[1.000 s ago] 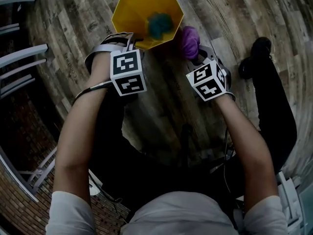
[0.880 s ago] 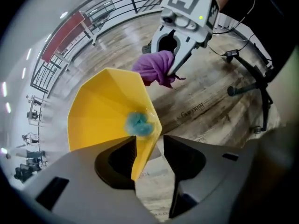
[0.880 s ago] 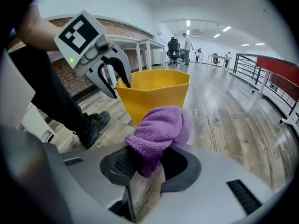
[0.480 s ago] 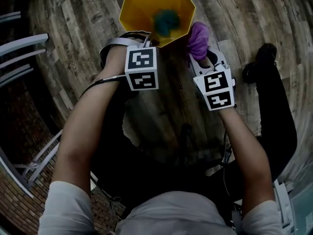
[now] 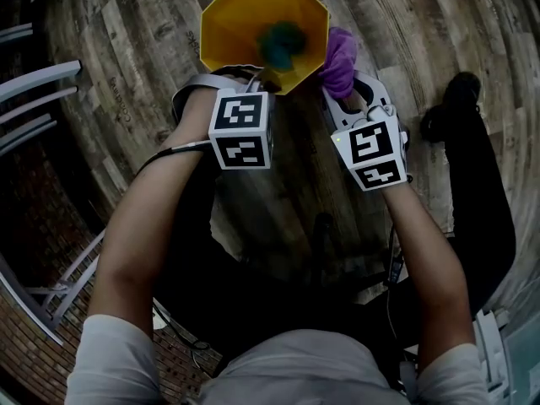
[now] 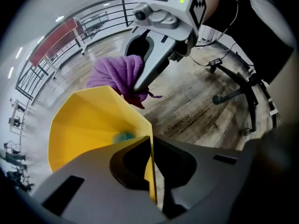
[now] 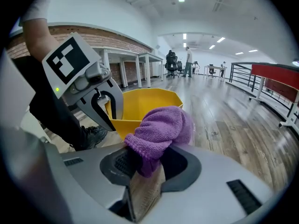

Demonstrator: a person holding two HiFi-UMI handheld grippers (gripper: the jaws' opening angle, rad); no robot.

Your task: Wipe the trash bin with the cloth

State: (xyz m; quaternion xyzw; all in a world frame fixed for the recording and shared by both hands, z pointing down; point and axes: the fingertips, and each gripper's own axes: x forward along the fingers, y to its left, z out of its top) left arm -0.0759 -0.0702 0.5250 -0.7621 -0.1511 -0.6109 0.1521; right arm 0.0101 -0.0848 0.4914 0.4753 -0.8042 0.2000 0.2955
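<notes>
A yellow eight-sided trash bin (image 5: 245, 24) stands on the wood floor with a teal lump (image 5: 283, 40) in its bottom. My left gripper (image 5: 257, 76) points steeply down at the bin's near rim. Its jaws have just been closing and now pinch the yellow wall (image 6: 88, 125) between them. My right gripper (image 5: 342, 87) is beside the bin's right edge, shut on a bunched purple cloth (image 5: 340, 57). In the right gripper view the cloth (image 7: 161, 129) bulges out above the jaws, just in front of the bin (image 7: 140, 104). Whether the cloth touches the bin I cannot tell.
A black shoe (image 5: 447, 99) is on the floor right of the bin. Metal railings (image 5: 34, 83) run along the left. A black stand with wheeled legs (image 6: 233, 87) lies behind me. White tables (image 7: 135, 62) and a red-panelled railing (image 7: 275, 78) stand further off.
My left gripper has come in over the bin's near rim and shut on its wall. My right gripper has lifted the purple cloth up beside the bin's right edge.
</notes>
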